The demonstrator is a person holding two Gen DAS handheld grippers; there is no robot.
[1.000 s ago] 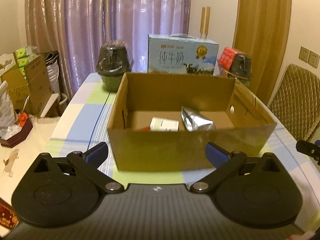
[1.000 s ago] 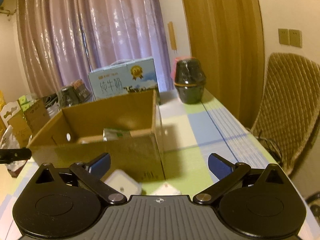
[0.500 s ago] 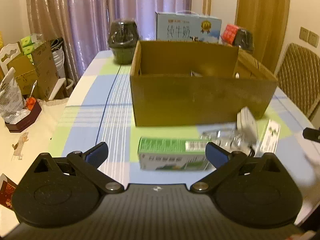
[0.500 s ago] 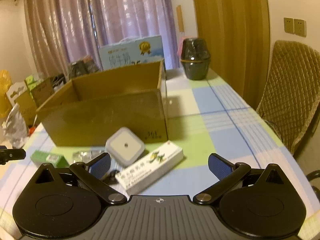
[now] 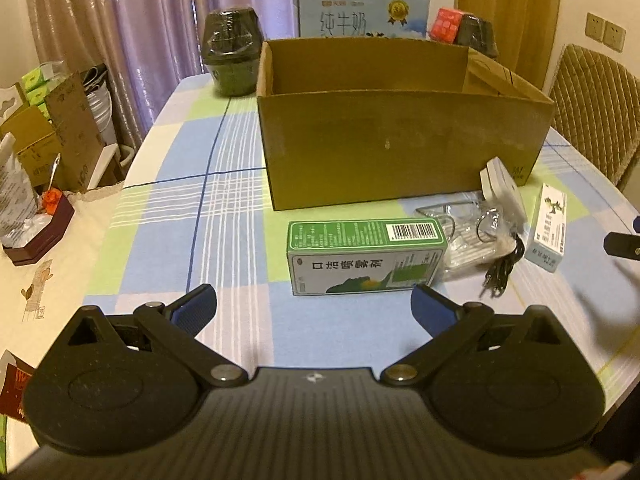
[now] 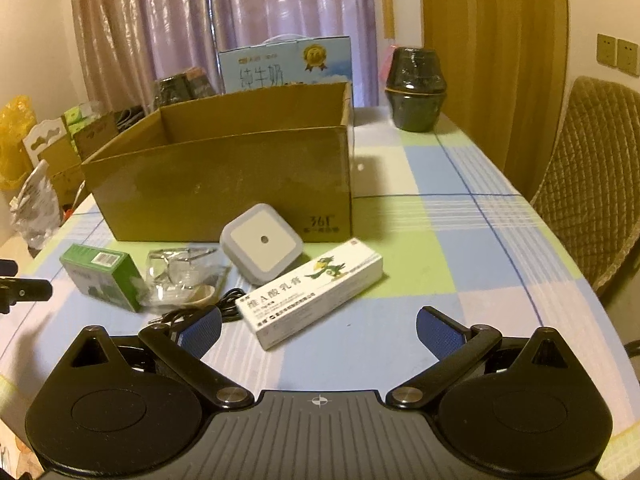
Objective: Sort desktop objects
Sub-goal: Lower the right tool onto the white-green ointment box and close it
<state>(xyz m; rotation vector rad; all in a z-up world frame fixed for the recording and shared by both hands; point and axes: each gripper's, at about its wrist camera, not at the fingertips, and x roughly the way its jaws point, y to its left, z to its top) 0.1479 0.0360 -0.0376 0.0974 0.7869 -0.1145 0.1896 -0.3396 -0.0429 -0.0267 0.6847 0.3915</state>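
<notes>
An open cardboard box (image 5: 400, 152) (image 6: 224, 184) stands mid-table. In front of it lie a green carton (image 5: 366, 256) (image 6: 102, 276), a clear plastic bag of metal rings (image 5: 472, 228) (image 6: 180, 276), a black cable (image 5: 504, 268) (image 6: 208, 312), a white square night light (image 5: 502, 184) (image 6: 262, 242) and a long white medicine carton (image 5: 550, 226) (image 6: 312, 294). My left gripper (image 5: 314, 312) hovers open just short of the green carton. My right gripper (image 6: 318, 328) is open just short of the white carton. Neither holds anything.
A blue milk case (image 5: 360, 14) and two dark wrapped pots (image 5: 232, 52) (image 6: 416, 88) stand behind the box. A woven chair (image 6: 588, 176) sits right of the table. Cartons and bags (image 5: 48, 140) crowd the floor on the left. The checked tablecloth (image 6: 460, 248) covers the table.
Both grippers have pulled back from the box and dropped lower. The loose items in front of the box have come into view. Both stayed open.
</notes>
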